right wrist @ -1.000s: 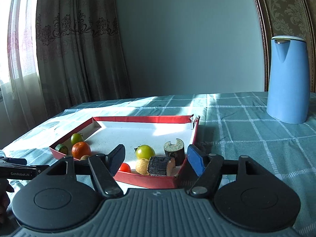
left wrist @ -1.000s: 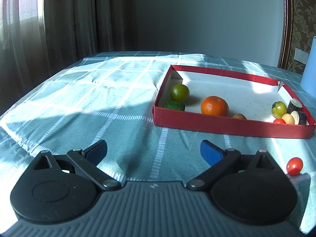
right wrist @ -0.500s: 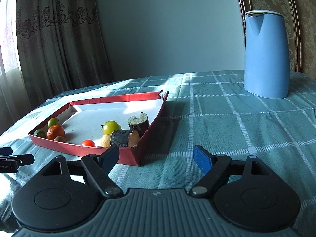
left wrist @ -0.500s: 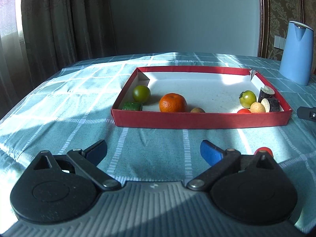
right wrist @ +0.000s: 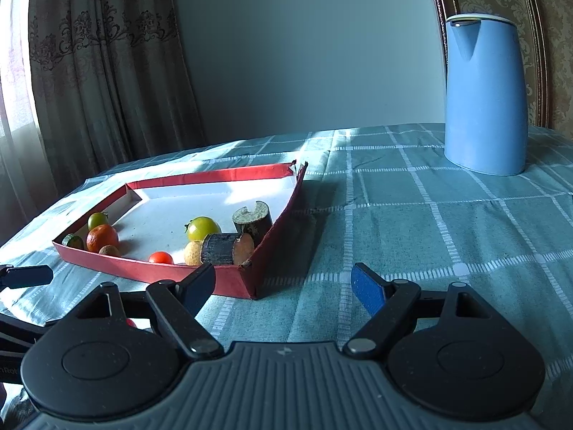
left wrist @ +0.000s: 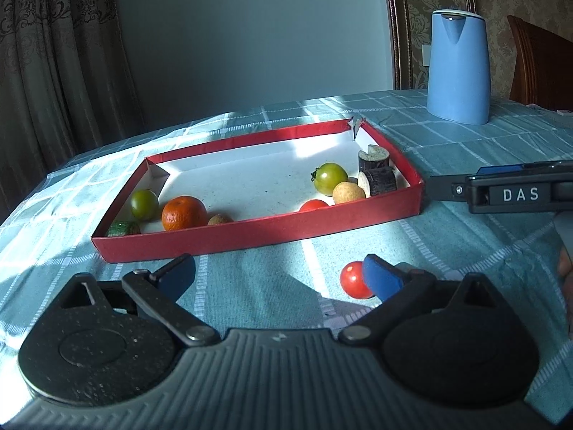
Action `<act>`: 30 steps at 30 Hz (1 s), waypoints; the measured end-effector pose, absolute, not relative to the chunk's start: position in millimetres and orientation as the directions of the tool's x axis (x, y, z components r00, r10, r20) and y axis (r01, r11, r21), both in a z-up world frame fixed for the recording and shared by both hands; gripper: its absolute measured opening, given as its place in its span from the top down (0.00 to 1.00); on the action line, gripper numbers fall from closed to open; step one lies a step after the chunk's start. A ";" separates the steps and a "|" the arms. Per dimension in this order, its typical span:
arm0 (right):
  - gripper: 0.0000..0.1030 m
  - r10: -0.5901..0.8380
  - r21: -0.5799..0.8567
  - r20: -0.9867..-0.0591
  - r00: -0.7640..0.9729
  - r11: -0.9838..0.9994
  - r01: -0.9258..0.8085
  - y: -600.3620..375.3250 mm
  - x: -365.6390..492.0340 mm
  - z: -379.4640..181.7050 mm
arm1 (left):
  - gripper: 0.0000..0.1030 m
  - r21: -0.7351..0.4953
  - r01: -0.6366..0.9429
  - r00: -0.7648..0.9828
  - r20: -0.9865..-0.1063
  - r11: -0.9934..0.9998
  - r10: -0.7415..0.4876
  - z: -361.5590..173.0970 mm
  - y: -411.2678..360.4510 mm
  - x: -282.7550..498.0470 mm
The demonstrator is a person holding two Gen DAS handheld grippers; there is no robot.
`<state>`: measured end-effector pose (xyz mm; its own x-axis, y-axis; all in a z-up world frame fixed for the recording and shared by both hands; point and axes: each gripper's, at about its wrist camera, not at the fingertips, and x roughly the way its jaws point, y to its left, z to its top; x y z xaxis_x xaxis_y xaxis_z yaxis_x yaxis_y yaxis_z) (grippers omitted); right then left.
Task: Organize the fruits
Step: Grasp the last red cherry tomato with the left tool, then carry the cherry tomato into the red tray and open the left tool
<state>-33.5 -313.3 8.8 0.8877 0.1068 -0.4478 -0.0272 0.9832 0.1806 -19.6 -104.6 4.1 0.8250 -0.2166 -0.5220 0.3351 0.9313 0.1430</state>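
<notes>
Approach step: your left gripper (left wrist: 277,274), jaws wide and empty, nears the loose tomato (left wrist: 352,279); centre, then close. Your right gripper (right wrist: 283,285) hovers open and empty.

A blue kettle (right wrist: 485,96) stands on the checked teal tablecloth (right wrist: 429,222), patterned curtains (right wrist: 107,71) behind.

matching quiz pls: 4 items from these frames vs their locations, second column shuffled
1. orange
2. loose red cherry tomato
3. blue kettle
4. cut eggplant pieces

A. on the tablecloth, outside the red tray, beside the left tongs' right fingertip
B. tray's right end
C. tray's left end, next to a green tomato
D. upright on the cloth, beyond the tray

Pairs: 1-C, 2-A, 3-D, 4-B
</notes>
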 end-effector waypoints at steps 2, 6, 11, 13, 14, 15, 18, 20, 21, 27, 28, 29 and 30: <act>0.19 0.107 0.182 -0.448 0.887 0.983 -0.027 -313.4 -33.3 8.7 | 0.04 0.148 0.352 0.819 -0.527 0.924 -0.227 2.1 -110.7 -20.1; 0.19 0.108 0.185 -0.445 0.889 0.982 -0.026 -313.3 -33.7 8.8 | 0.14 0.172 0.371 0.800 -0.559 0.913 -0.220 -5.4 -125.3 -15.9; 0.19 0.110 0.186 -0.444 0.889 0.982 -0.028 -313.3 -33.5 8.3 | 0.28 0.161 0.377 0.783 -0.582 0.912 -0.220 -10.8 -129.2 -12.4; 0.19 0.111 0.187 -0.445 0.889 0.982 -0.029 -313.4 -33.4 8.2 | 0.35 0.154 0.382 0.779 -0.584 0.911 -0.228 -11.2 -128.2 -13.1; 0.19 0.111 0.187 -0.445 0.889 0.982 -0.029 -313.2 -33.3 8.1 | 0.39 0.146 0.386 0.776 -0.585 0.911 -0.235 -11.3 -127.4 -13.7; 0.19 0.111 0.187 -0.444 0.889 0.982 -0.029 -313.4 -33.4 8.2 | 0.40 0.139 0.384 0.775 -0.586 0.913 -0.237 -11.1 -125.7 -14.5; 0.19 0.110 0.189 -0.444 0.889 0.982 -0.027 -313.8 -33.3 7.9 | 0.40 0.121 0.379 0.775 -0.583 0.917 -0.243 -11.7 -119.0 -17.1; 0.19 0.111 0.189 -0.446 0.888 0.982 -0.028 -313.4 -33.2 8.0 | 0.40 0.107 0.375 0.772 -0.586 0.921 -0.247 -11.6 -115.4 -16.9; 0.19 0.112 0.189 -0.447 0.888 0.982 -0.029 -313.6 -33.2 8.1 | 0.41 0.101 0.376 0.770 -0.586 0.921 -0.250 -11.8 -114.6 -16.9; 0.19 0.113 0.189 -0.447 0.887 0.982 -0.029 -313.7 -33.2 7.9 | 0.60 0.114 0.397 0.772 -0.579 0.911 -0.264 -11.2 -117.4 -24.2; 0.19 0.113 0.189 -0.447 0.888 0.982 -0.029 -313.5 -33.3 8.0 | 0.62 0.113 0.400 0.770 -0.579 0.910 -0.267 -11.1 -117.6 -25.0; 0.19 0.112 0.189 -0.446 0.888 0.981 -0.029 -313.4 -33.3 8.0 | 0.64 0.111 0.402 0.769 -0.579 0.909 -0.270 -10.9 -117.7 -25.4; 0.19 0.113 0.189 -0.447 0.887 0.982 -0.029 -313.6 -33.1 8.0 | 0.66 0.110 0.405 0.768 -0.580 0.908 -0.272 -10.8 -117.9 -25.6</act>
